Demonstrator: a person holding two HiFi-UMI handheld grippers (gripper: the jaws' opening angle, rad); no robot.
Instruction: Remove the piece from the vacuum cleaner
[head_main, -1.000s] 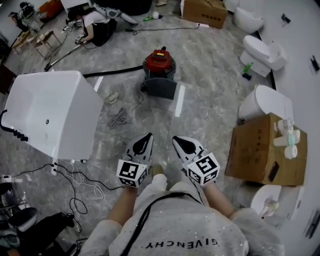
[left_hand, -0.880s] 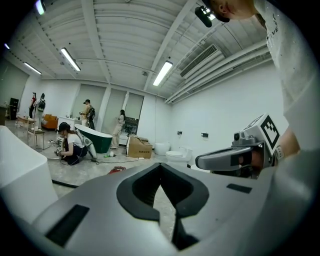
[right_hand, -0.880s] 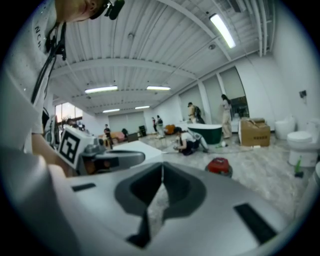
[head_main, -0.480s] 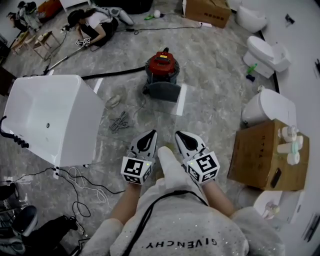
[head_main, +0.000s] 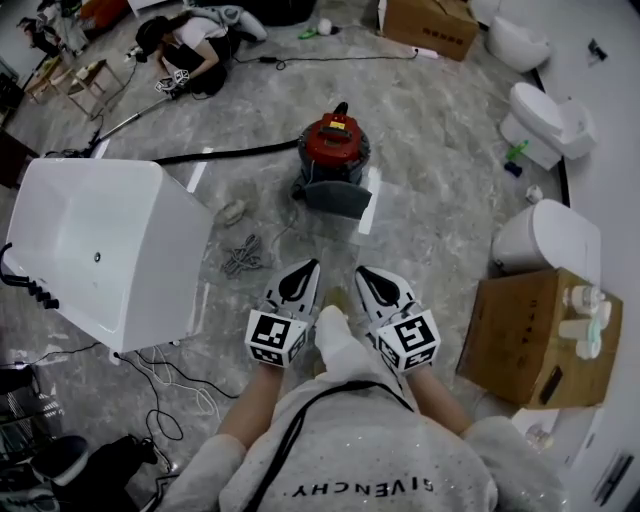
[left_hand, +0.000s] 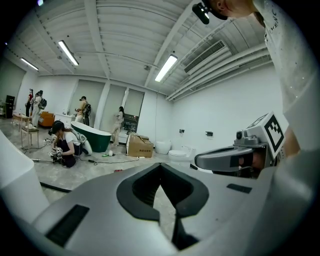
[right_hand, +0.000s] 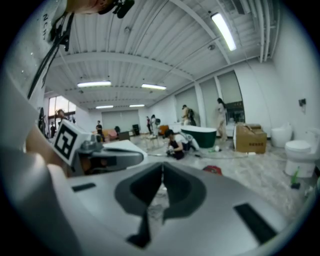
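A red canister vacuum cleaner (head_main: 335, 145) stands on the marble floor ahead of me, with a dark grey piece (head_main: 337, 196) at its near side and a black hose (head_main: 225, 153) running off to the left. In the right gripper view only its red top (right_hand: 213, 170) peeks over the jaws. My left gripper (head_main: 311, 264) and right gripper (head_main: 361, 270) are held side by side at waist height, well short of the vacuum cleaner. Both are shut and hold nothing. The left gripper view (left_hand: 160, 165) shows tips closed together, as does the right gripper view (right_hand: 162, 165).
A white bathtub (head_main: 100, 240) lies to my left, with cables (head_main: 165, 375) on the floor near it. A cardboard box (head_main: 535, 335) and white toilets (head_main: 545, 235) stand to the right. A person (head_main: 190, 50) crouches at the far left. A tangle of cord (head_main: 242, 255) lies on the floor.
I have walked forward: the vacuum cleaner and bathtub sit nearer in the head view. Both grippers travel with me, still shut and side by side.
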